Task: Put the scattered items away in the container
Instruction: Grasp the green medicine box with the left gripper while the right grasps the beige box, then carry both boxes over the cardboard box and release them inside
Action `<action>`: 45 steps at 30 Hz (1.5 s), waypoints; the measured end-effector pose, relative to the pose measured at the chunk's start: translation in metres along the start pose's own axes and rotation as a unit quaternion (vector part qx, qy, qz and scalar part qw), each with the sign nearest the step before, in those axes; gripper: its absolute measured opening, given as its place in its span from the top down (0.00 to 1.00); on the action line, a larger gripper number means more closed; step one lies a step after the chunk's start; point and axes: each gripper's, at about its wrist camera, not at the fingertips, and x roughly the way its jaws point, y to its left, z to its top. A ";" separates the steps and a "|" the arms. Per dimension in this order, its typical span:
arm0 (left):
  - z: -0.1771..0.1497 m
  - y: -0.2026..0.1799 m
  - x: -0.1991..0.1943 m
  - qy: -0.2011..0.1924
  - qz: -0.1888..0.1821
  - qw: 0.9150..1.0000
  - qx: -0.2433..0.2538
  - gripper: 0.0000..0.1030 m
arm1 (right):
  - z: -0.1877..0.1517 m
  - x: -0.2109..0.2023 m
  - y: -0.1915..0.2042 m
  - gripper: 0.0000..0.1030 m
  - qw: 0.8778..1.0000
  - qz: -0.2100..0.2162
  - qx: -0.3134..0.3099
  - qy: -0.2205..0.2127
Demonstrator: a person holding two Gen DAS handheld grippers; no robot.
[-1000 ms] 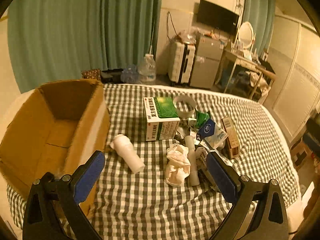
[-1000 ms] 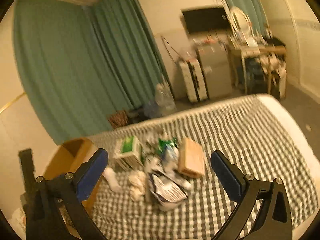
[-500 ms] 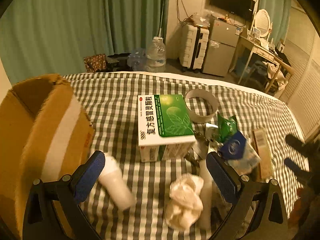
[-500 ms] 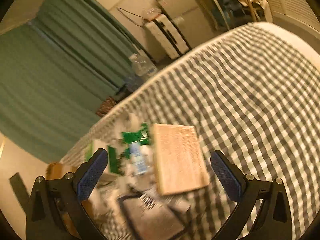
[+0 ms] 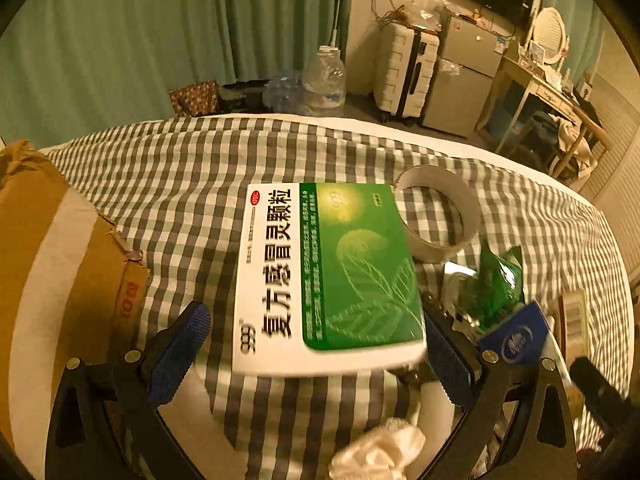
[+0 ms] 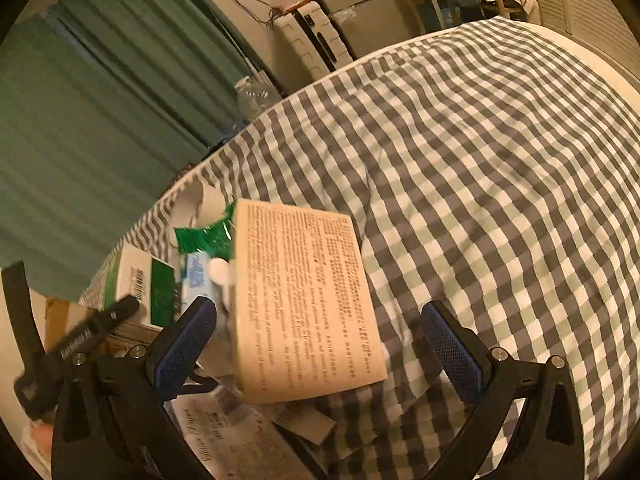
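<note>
The left claw [image 5: 316, 354] is wide open around the green and white box [image 5: 326, 276]. The right claw [image 6: 318, 342] is wide open around the tan box [image 6: 304, 300] on the bed [image 6: 500, 160].

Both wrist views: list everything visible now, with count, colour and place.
Medicine box: one, green and white, between the left fingers.
Tan box: one, printed text, between the right fingers.
Tape roll: one, white, behind the medicine box.
Green packet: one, right of the medicine box.
Blue packet: one, beside the green packet.
Crumpled tissue: one, white, near edge.
Cardboard container: one, brown, far left.
Checked cloth: one, grey-white, under everything.
Left gripper: open.
Right gripper: open.
</note>
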 end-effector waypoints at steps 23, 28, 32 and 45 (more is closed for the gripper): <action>-0.008 0.025 0.015 0.043 -0.009 0.999 0.009 0.24 | 0.007 0.014 0.007 0.25 1.000 0.026 -0.005 0.011; -0.011 0.037 -0.007 0.032 -0.014 0.999 0.012 0.24 | 0.008 0.008 0.013 0.25 1.000 0.026 -0.007 0.000; -0.012 0.042 -0.023 0.027 -0.013 0.999 0.018 0.24 | 0.007 0.000 0.011 0.26 1.000 0.022 -0.006 -0.008; -0.017 0.048 -0.098 -0.011 -0.026 0.999 0.019 0.24 | -0.015 -0.071 0.073 0.26 0.988 -0.001 -0.106 -0.116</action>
